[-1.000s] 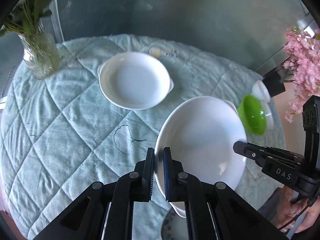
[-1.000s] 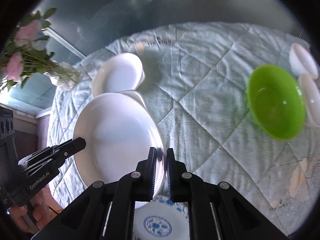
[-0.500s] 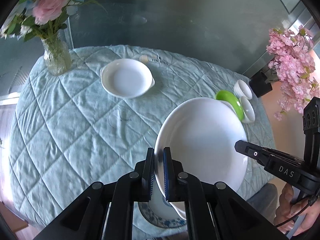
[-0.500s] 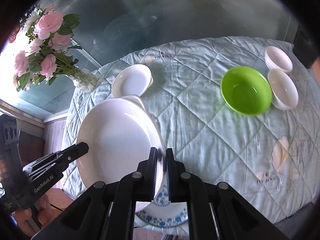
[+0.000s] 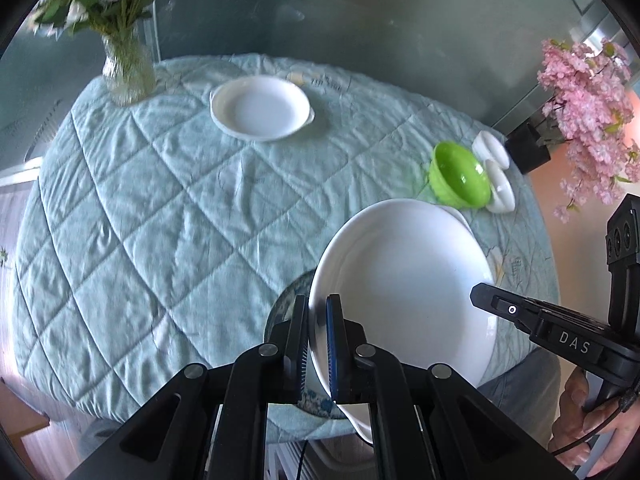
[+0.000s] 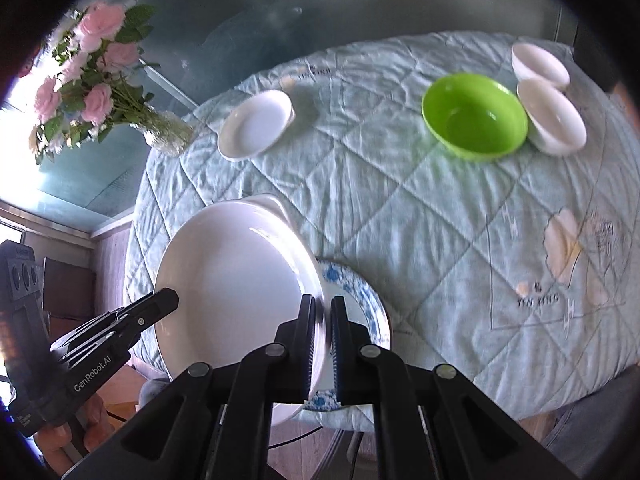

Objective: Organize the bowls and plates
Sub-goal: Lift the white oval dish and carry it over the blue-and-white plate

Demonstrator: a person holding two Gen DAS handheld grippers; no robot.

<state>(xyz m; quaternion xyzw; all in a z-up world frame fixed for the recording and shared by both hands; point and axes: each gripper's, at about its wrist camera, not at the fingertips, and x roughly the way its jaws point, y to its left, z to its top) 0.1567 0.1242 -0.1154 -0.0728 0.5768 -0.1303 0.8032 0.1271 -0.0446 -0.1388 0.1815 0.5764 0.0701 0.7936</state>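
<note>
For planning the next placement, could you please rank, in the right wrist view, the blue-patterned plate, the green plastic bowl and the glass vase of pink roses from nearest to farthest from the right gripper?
1. Blue-patterned plate: directly under the right gripper, near table edge.
2. Green plastic bowl: far right, beside two white bowls.
3. Glass vase of pink roses: far left edge; roughly as far as the bowl, so this order is uncertain.

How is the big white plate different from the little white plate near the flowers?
The big white plate is held up off the table, pinched at its rim by the left gripper and the right gripper; the little white plate rests flat on the quilted cloth. The big white plate is clearly wider. It hangs over a blue-patterned plate; the little white plate has nothing under it but cloth. Both are plain white, round, empty, with small side handles.
</note>
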